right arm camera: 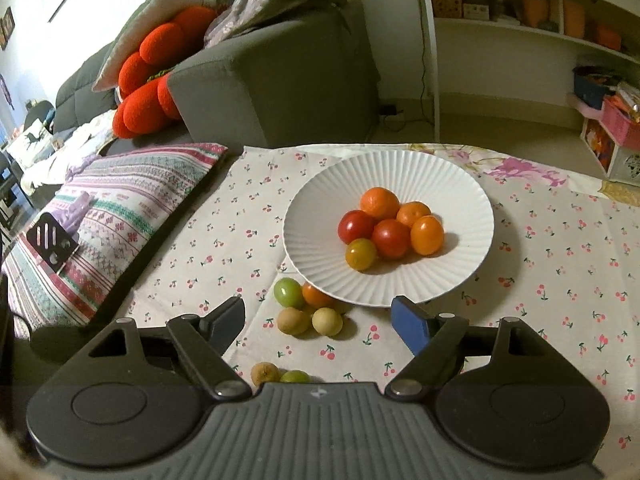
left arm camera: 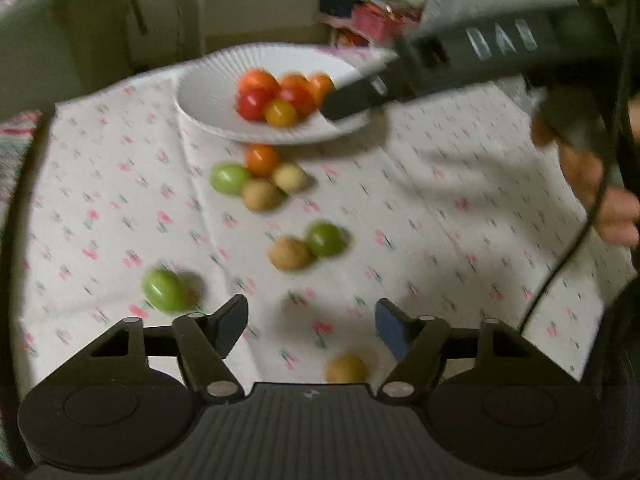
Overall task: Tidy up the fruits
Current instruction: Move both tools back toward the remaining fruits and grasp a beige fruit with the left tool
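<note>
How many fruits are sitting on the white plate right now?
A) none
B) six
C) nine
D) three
B: the right wrist view shows six on the white plate: two red tomatoes, three orange fruits and one yellowish one; the green and tan ones lie on the cloth.

Both grippers tilt downward toward the white plate (right arm camera: 320, 200): the left gripper (left arm camera: 312, 326) stands empty-jawed well short of it, the right gripper (right arm camera: 318, 320) parted and empty at its near rim.

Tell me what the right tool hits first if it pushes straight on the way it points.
Probably the near rim of the white plate, past the open right tool; depth is unclear.
</note>
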The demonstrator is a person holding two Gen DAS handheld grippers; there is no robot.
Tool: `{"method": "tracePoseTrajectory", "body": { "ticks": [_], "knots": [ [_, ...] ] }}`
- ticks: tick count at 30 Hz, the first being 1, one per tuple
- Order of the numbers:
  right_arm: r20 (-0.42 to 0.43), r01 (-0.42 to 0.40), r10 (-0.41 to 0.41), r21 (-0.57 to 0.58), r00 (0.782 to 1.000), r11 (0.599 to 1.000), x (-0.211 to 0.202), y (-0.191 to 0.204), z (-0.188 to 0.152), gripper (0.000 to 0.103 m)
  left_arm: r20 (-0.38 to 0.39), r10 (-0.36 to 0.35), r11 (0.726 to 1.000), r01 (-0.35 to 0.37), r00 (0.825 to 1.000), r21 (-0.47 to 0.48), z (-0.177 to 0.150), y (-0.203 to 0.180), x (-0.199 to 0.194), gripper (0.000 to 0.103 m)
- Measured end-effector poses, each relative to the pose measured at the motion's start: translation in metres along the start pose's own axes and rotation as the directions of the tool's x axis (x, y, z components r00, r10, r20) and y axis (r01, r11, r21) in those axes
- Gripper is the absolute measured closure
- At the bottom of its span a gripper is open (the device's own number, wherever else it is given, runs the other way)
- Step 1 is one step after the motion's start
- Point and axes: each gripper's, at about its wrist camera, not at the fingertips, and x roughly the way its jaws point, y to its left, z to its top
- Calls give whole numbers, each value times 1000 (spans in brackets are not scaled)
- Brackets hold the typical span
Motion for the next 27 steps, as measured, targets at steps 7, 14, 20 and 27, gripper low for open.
{"method": "tracePoseTrajectory", "body": {
  "ticks": [7, 14, 20, 27],
  "knots": [
    [-31, -25, 21, -120, 999, 992, 7, 15, -6, 36, -65, -50, 999, 49, 997, -14, -15, -7, 11, 69],
    [-146, -98, 64, -236, 987, 967, 32, 35, -24, 47, -80, -13, 999, 16, 997, 35, -18, -13, 13, 92],
    [-183, -118, 63, -311, 981, 943, 46, 49, -34, 53, -62, 16, 1000, -15, 998, 11, -15, -5, 7, 92],
    [-211, -166, 82, -419, 974, 893, 61, 60, -43, 62, -62, 26, 1000, -25, 998, 15, -14, -5, 5, 92]
  ]
}}
